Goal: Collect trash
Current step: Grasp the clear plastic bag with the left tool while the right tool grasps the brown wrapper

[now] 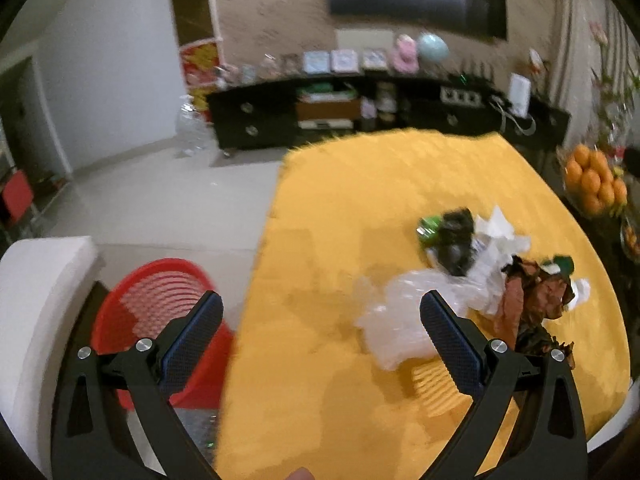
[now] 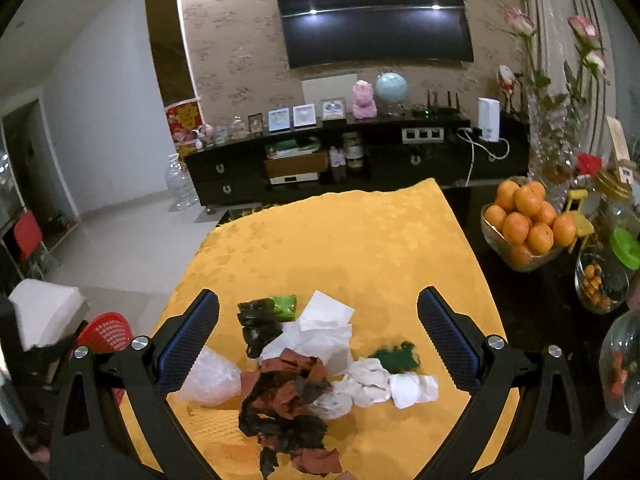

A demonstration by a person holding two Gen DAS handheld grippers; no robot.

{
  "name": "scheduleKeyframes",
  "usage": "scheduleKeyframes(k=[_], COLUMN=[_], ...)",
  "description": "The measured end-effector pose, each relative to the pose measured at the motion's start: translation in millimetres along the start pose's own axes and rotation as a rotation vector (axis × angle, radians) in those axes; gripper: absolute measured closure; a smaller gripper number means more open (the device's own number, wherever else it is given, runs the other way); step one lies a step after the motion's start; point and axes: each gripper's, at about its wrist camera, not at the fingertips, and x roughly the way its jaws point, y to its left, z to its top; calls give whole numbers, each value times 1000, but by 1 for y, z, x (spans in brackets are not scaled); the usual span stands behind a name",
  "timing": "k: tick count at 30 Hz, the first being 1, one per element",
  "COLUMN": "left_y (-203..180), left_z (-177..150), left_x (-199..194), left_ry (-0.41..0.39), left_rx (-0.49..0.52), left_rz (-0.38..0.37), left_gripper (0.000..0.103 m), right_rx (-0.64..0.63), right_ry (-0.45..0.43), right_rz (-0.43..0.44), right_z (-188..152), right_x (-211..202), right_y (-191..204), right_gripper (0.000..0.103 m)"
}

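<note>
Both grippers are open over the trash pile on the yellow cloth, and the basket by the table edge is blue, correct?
Not quite: the basket is red, as the left wrist view shows. The rest holds: left gripper and right gripper are open, trash pile on the yellow cloth.

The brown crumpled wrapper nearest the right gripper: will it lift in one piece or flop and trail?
The brown crumpled wrapper looks thin and creased, so probably light and floppy. Its ragged tail toward the camera may dangle. It overlaps the clear plastic bag, which might drag along.
</note>
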Motion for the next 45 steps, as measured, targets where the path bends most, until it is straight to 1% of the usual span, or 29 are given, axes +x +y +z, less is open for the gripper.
scheduleKeyframes(k=[3, 8, 12, 16, 19, 21, 23, 24, 25, 26, 27, 28, 30, 33, 35, 41, 45], left_y=[-18, -39, -49, -49, -48, -46, -45, -46, -45, -44, -44, -43, -39, -30, -22, 5, 21], left_z=[3, 4, 1, -3, -4, -7, -10, -11, -11, -10, -9, -8, -7, -4, 1, 24, 32], left_x=[30, 59, 85, 98, 99, 99, 100, 101, 100, 99, 97, 94, 92, 85, 75, 24, -5], left_ry=[61, 97, 153, 187, 194, 211, 225, 225, 225, 223, 221, 219, 216, 204, 169, 13, -68], left_rx=[25, 64, 78, 48, 39, 30, 18, 16, 12, 11, 9, 4, -11, -48, -61, -80, -97], left_rz=[-50, -89, -129, -167, -180, -202, -221, -229, -240, -249, -257, -262, -273, -286, -275, -193, -140], left_gripper=[8, 8, 8, 8, 8, 8, 11, 18, 27, 33, 42, 47, 49, 50, 50, 50, 50], right_rx=[8, 9, 20, 16, 14, 16, 17, 17, 16, 15, 14, 11, 11, 13, 19, 0, -26], right_ry=[3, 29, 53, 67, 79, 87, 94, 95, 97, 100, 103, 109, 118, 136, 147, 176, 216], right_rz=[1, -1, -2, -2, -5, -7, -7, -7, -7, -7, -7, -8, -5, -2, 2, 20, 44], right_z=[1, -1, -3, -5, -7, -8, -10, -10, -11, -11, -11, -12, -15, -18, -19, -28, -40], right_x=[0, 6, 13, 17, 20, 23, 24, 24, 25, 26, 27, 29, 33, 39, 43, 58, 73], right_y=[-4, -4, -5, -2, -1, 0, 0, 0, 0, 1, 1, 2, 2, 4, 5, 15, 28], right_gripper=[6, 6, 6, 6, 6, 6, 6, 6, 6, 6, 6, 6, 6, 6, 6, 6, 6])
